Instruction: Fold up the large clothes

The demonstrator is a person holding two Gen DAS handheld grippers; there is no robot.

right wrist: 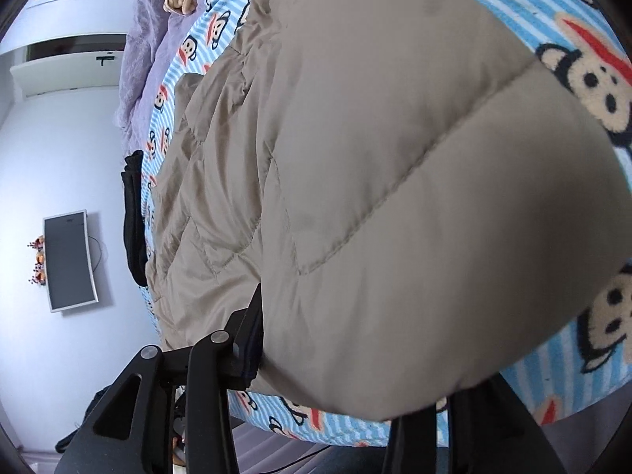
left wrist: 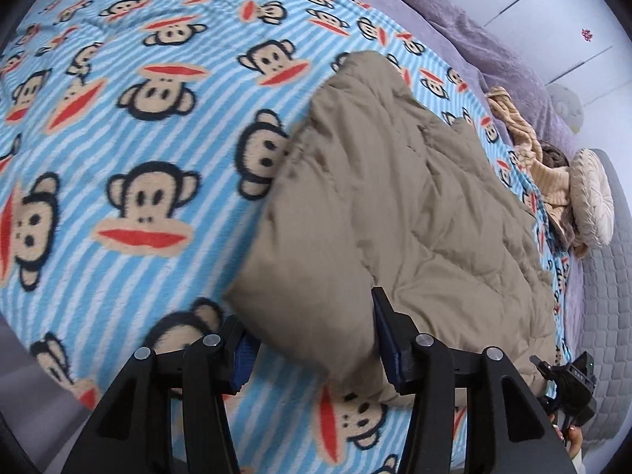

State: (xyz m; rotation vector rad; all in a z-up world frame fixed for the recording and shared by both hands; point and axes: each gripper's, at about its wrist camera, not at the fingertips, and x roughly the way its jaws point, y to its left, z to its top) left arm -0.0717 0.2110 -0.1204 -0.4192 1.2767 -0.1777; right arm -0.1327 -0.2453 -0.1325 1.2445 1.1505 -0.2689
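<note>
Left gripper: nearest our lens, jaws spread wide, the near edge of the tan quilted coat lying between the blue pads but not pinched.
Right gripper: we see one finger at the coat's left flank; the other is buried under padded fabric, so we cannot tell whether it grips.
Coat: we find it lying lengthwise on the monkey-print blanket, puffy panels overlapping, apparently already doubled over.
Surroundings: we note a black garment at the blanket's edge, a beige knit and round cushion well apart from the coat.
Step in hand: we judge both tools are positioned at the near hem, preparing another fold.
Next move: we expect it calls for closing on the hem, lifting evenly, and carrying it toward the far end.
</note>
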